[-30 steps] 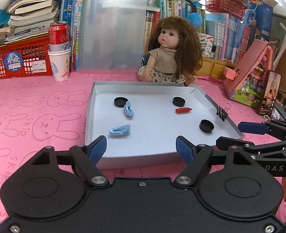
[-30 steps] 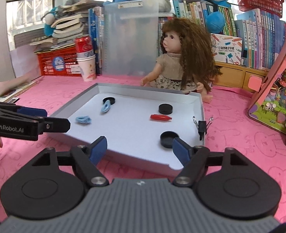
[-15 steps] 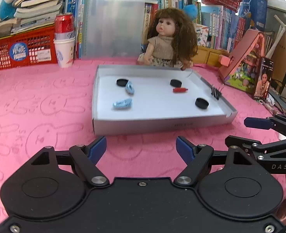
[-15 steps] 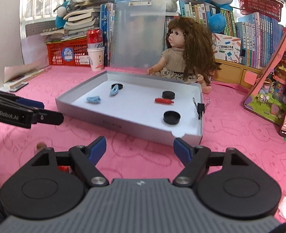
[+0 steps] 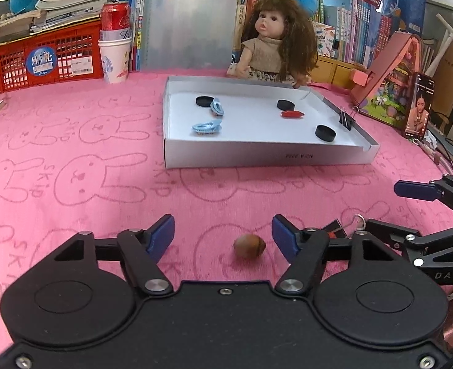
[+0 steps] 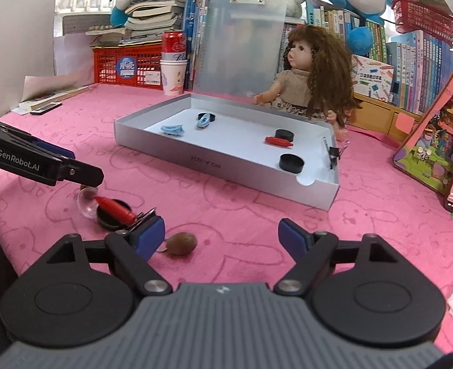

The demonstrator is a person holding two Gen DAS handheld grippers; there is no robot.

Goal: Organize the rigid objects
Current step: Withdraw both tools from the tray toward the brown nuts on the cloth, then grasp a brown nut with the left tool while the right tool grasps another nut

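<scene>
Left wrist view looks down past the left hand-held gripper (image 5: 223,235), whose jaws are closing, with a small brown nut-like object (image 5: 249,245) lying on the pink worktop (image 5: 72,141) between its blue pads (image 5: 162,236) but touching neither. Beyond it sits a shallow grey tray (image 5: 266,153) with a white floor, holding three black round caps, two light blue clips (image 5: 207,127) and a small red piece (image 5: 292,114); a black binder clip (image 5: 345,119) is clamped on its right wall. A doll (image 5: 277,40) sits just behind the tray. At the right edge of this view the right hand-held gripper (image 5: 417,212) comes in from the side.

From the right wrist view, the right hand-held gripper (image 6: 223,235) is spreading wider, with nothing between its pads. The same brown object (image 6: 182,244) lies just beside its left pad. Further left on the worktop a red piece (image 6: 115,209) rests across a black cap (image 6: 111,218), next to what looks like a clear dome (image 6: 86,204), though it is hard to make out. The left hand-held gripper (image 6: 72,169) hangs over that cluster.
</scene>
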